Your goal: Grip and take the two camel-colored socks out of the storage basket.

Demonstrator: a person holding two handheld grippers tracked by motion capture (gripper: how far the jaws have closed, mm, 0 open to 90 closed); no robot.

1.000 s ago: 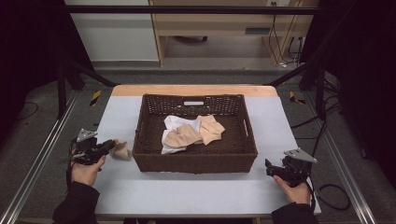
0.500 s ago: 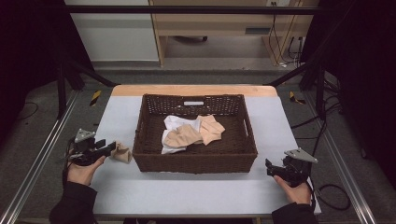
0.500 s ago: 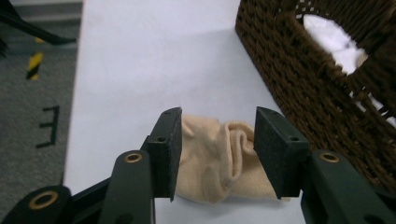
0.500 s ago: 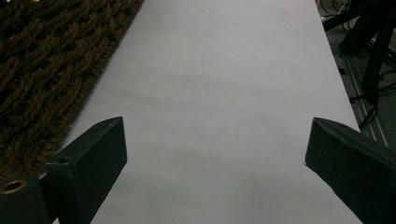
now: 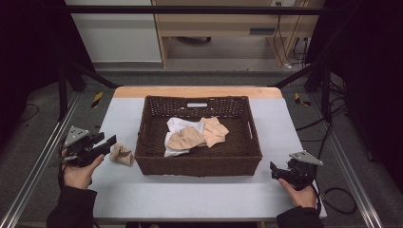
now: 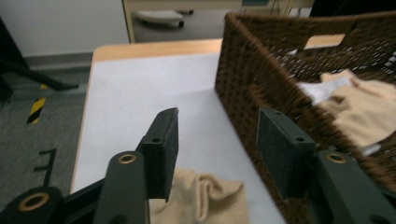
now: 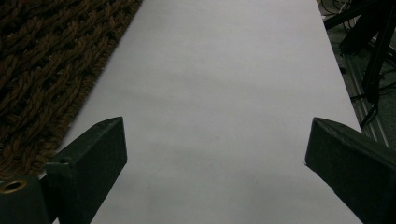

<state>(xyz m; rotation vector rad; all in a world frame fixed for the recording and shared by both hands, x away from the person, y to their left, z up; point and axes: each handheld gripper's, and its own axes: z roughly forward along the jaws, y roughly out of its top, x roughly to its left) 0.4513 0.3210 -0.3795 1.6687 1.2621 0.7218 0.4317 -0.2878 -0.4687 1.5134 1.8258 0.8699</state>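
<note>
Since the earlier frame the left tool (image 5: 105, 143) has lifted a little off the beige sock (image 5: 121, 155), and its jaws have just been opening; in the left gripper view they stand apart with nothing pressed between the pads, the sock (image 6: 201, 198) lying loose on the tabletop (image 5: 199, 194) below them. That sock sits at the lower left of the high view, just beside the left wall of the wicker basket (image 5: 142, 142). The right tool (image 5: 278, 170) rests at the lower right, jaws spread wide over bare tabletop, holding nothing.

Risk, as I judge it: the sock lies so near the basket wall that a fresh reach could knock a jaw against the wicker or shove the basket sideways. A soft, crumpled sock could also snag on a pad and drag along as the tool rises.

Room: open tabletop runs along the bottom of the frame in front of the basket. Left of the sock the tabletop edge is near, so a careless push could send it off. More socks (image 5: 195, 135) lie inside the basket, centre frame.
</note>
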